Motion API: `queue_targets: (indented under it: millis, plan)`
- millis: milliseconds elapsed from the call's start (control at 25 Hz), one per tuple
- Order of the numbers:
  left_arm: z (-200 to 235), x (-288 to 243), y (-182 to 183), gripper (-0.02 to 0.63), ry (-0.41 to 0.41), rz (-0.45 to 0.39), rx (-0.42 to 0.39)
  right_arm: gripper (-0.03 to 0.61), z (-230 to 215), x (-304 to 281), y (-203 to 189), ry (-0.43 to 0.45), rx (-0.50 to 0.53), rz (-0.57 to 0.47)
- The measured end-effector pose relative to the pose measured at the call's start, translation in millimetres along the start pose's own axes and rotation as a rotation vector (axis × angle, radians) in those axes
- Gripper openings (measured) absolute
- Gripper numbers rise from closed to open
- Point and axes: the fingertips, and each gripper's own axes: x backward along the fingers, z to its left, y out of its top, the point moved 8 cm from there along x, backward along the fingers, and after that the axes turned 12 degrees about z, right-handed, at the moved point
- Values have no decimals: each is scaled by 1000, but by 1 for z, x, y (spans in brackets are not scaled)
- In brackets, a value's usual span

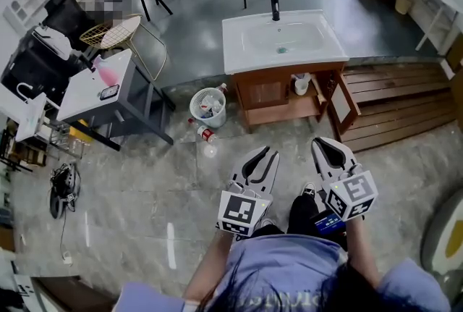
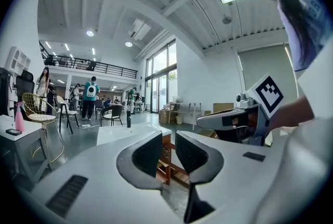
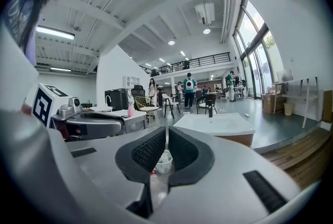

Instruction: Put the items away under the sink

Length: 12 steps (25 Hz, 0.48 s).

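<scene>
White cup (image 1: 302,84) sits in the open sink cabinet (image 1: 269,95) at upper centre; a bottle (image 1: 206,134) lies on the floor left of it; left hand-held gripper (image 1: 262,158) gapes empty; right hand-held gripper (image 1: 329,151) is closed, empty.

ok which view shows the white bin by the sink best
The head view: the white bin stands whole on the floor beside the sink cabinet, seen from above. The right gripper view shows only a sliver of the bin between its fingers; the left gripper view shows none of it.

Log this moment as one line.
left gripper: open, empty | right gripper: shut, empty | cabinet door: open | bottle: on floor near bin
</scene>
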Motion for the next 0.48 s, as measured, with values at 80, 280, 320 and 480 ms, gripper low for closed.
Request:
queue_targets:
  millis: [80, 280, 320, 480]
  plan:
    - [2, 0, -1, 89, 2, 2, -3, 31, 1, -2, -1, 4, 4, 5]
    - [6, -3, -1, 89, 1, 8, -4, 31, 2, -6, 3, -2, -4, 15]
    - [7, -4, -3, 89, 2, 12, -2, 31, 2, -8, 3, -1, -4, 17]
    - [9, -6, -13, 89, 12, 41, 7, 31, 2, -14, -3, 19, 7, 28]
